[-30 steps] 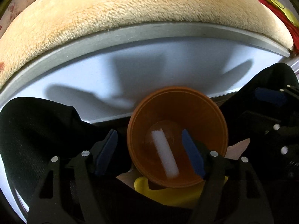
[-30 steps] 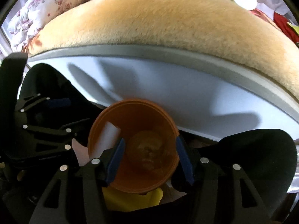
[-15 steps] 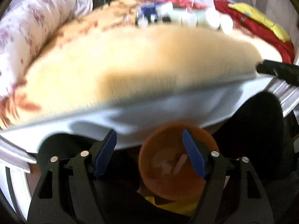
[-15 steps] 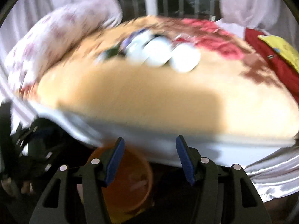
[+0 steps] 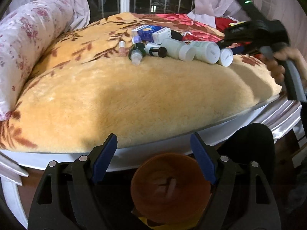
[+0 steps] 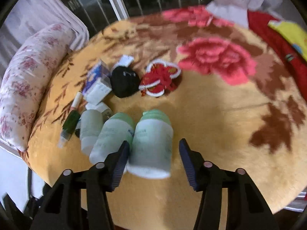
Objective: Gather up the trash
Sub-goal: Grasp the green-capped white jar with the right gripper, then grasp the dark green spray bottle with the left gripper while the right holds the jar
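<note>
Hovering over the bed with the right claw, jaws just closing in a little yet gripping nothing, straddling the nearest pale green bottle without visibly pressing on it. Holding the left claw wide and empty, jaws just spreading further, above the orange bin sitting low beside the bed edge. Judging the collecting as barely begun: showing only a couple of small pale scraps in the bin, possibly sticks or wrappers, though too blurred to name. Leaving most of the trash heaped mid-blanket: a second green bottle touching the first, a smaller pale bottle next to that, a dark green tube, white and blue cartons, a black pouch and a red ornament behind. Looking smooth, round-bodied and lying on their sides, the bottles, with white caps toward the camera, likely rolling easily on the plush blanket.
</note>
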